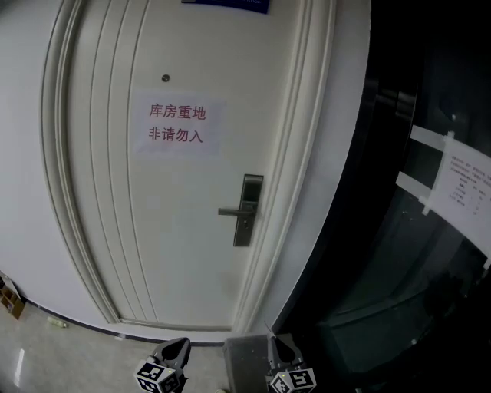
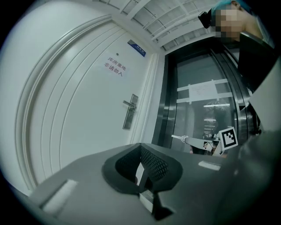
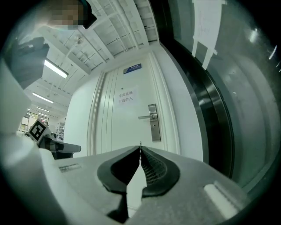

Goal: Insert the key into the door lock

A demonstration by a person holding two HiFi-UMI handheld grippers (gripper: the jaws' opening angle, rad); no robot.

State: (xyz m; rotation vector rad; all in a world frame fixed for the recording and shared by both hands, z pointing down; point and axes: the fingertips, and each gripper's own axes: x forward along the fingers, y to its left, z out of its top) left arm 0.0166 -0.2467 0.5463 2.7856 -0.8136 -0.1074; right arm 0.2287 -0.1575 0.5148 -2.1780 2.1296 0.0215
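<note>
A white door (image 1: 176,230) faces me, with a metal lock plate (image 1: 248,209) and a lever handle (image 1: 230,211) at its right side. The lock plate also appears in the left gripper view (image 2: 130,112) and the right gripper view (image 3: 153,122). My right gripper (image 3: 140,148) is shut on a thin key (image 3: 140,144), whose tip points level toward the door, well short of the lock. From the left gripper view the key (image 2: 179,138) juts out of that gripper. My left gripper (image 2: 140,145) looks shut and empty. Both grippers, left (image 1: 178,347) and right (image 1: 279,349), sit low in the head view.
A paper notice (image 1: 178,123) is stuck on the door and a blue plaque (image 1: 226,4) sits above it. Dark glass panels (image 1: 414,253) with a taped paper sheet (image 1: 460,180) stand right of the door frame. A small box (image 1: 9,295) lies on the floor at the left.
</note>
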